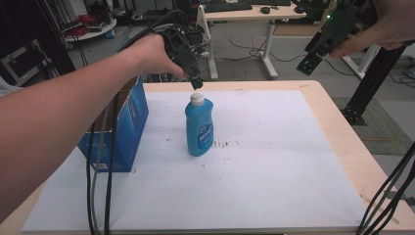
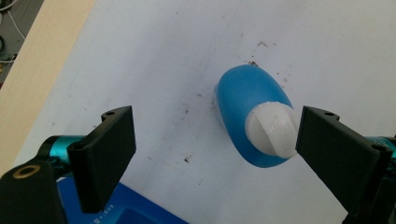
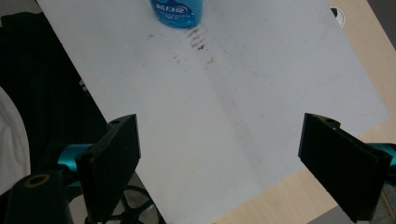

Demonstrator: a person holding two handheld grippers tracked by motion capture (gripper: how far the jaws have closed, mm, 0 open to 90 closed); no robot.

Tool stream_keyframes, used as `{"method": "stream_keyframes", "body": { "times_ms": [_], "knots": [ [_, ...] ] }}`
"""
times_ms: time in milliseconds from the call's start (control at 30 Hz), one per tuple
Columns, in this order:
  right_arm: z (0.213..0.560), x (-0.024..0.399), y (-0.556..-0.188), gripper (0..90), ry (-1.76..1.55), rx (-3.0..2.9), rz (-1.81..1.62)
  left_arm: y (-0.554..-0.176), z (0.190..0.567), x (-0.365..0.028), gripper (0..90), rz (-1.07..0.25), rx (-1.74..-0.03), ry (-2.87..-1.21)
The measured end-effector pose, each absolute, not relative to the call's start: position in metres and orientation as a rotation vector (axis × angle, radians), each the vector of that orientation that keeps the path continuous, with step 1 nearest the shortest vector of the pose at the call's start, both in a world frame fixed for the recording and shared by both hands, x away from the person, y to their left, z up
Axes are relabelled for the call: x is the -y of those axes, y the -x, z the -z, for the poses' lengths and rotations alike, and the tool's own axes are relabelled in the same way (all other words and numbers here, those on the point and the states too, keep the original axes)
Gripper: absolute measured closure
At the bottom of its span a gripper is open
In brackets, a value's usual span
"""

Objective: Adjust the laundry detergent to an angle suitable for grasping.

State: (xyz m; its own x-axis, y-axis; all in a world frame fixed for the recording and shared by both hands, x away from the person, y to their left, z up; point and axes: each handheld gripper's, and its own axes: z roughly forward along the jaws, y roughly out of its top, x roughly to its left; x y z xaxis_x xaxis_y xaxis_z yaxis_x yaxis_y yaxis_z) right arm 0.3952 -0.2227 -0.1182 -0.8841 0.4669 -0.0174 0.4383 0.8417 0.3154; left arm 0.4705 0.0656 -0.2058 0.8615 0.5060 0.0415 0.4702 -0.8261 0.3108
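High view: left hand-held gripper (image 1: 196, 84) poised just above the bottle (image 1: 199, 127), jaws apart.

Left hand-held gripper (image 2: 215, 140) is released, and in its own view the white cap (image 2: 273, 129) sits off-centre, close against one jaw with a wide gap to the other. The bottle stands upright on the white mat (image 1: 274, 161) mid-bench, beside a blue box (image 1: 128, 122). This looks like the approach before a cap grasp; next it needs centring over the cap, lowering, then closing. The left arm reaches forward with the wrist bent down. The right hand-held gripper (image 1: 309, 62), also released, is held high at the far right, well apart.
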Motion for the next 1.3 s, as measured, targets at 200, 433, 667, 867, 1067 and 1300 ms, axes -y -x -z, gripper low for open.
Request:
{"method": "stream_keyframes", "body": {
  "times_ms": [200,433,667,867,1067,1300],
  "knots": [
    [0.1170,0.2223,-0.3974,12.1,-0.723,-2.919,-0.457,-0.4719,0.2042,-0.0700,12.2,-0.171,-0.757,-2.735],
    [0.1176,0.2200,-0.3994,12.1,-0.720,-2.924,-0.456,-0.4710,0.2039,-0.0709,12.2,-0.180,-0.749,-2.741],
    [0.1179,0.2204,-0.4004,12.0,-0.718,-2.926,-0.459,-0.4720,0.2044,-0.0714,12.2,-0.181,-0.751,-2.745],
    [0.1181,0.2214,-0.4010,12.1,-0.718,-2.930,-0.456,-0.4717,0.2045,-0.0703,12.2,-0.176,-0.749,-2.746],
    [0.1181,0.2219,-0.4001,12.1,-0.716,-2.930,-0.454,-0.4718,0.2046,-0.0697,12.2,-0.178,-0.751,-2.746],
    [0.1178,0.2226,-0.3994,12.1,-0.724,-2.928,-0.453,-0.4727,0.2047,-0.0701,12.2,-0.170,-0.757,-2.741]
  ]
}}
